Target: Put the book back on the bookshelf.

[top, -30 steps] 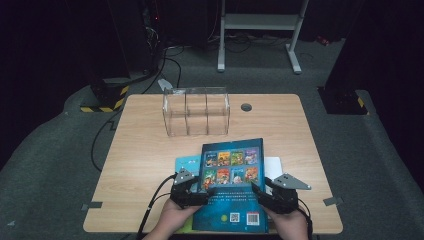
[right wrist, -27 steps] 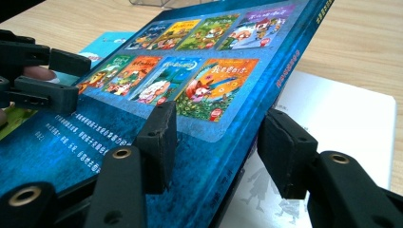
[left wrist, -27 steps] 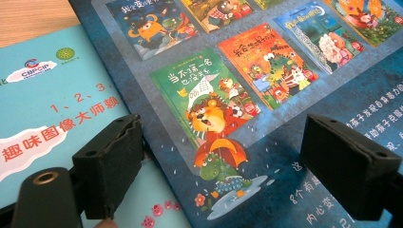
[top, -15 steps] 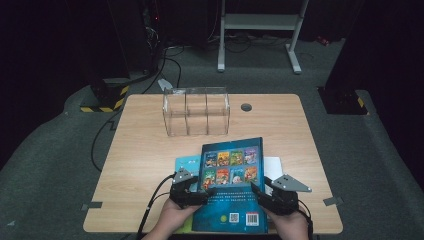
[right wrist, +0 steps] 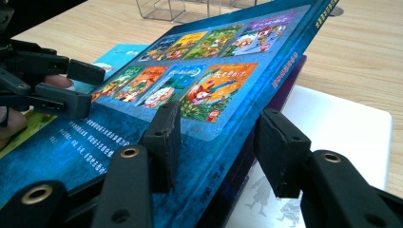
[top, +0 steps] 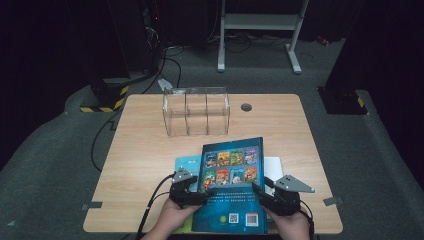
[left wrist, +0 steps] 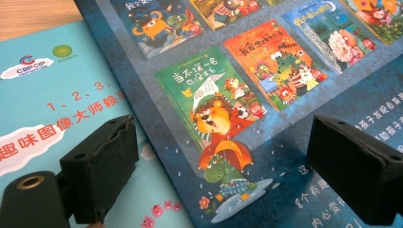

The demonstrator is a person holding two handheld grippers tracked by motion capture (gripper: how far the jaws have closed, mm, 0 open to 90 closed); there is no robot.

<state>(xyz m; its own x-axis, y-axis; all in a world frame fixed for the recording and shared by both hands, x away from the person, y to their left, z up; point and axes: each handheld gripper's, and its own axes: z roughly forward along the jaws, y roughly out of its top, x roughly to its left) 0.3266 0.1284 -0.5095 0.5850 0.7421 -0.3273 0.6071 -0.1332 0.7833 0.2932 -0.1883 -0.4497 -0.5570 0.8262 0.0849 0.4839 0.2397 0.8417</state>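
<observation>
Right now the right gripper [right wrist: 216, 147] has its two black pads set either side of the raised right edge of the dark blue book [right wrist: 190, 95]; one pad sits against the cover, the other stands just off the underside, so the edge lies between jaws that have just been closing without yet pinching it. Across the cover, the left gripper [left wrist: 223, 161] hovers with its jaws spread wide, having just been opening, one pad over the light blue book [left wrist: 57, 104] and the other over the dark cover, holding nothing.

Both hands come in from the table's near edge in the high view, the left gripper [top: 189, 192] at the book's left side and the right gripper [top: 275, 199] at its right, forearms low and close together.

That dark blue book [top: 232, 185] lies on top of the other books at the near middle of the table [top: 145, 150], its right side tilted up. A white book [right wrist: 342, 128] lies beneath on the right. Farther back stands a clear divided box [top: 196, 111], well apart from the books, with bare wood between and to both sides.
</observation>
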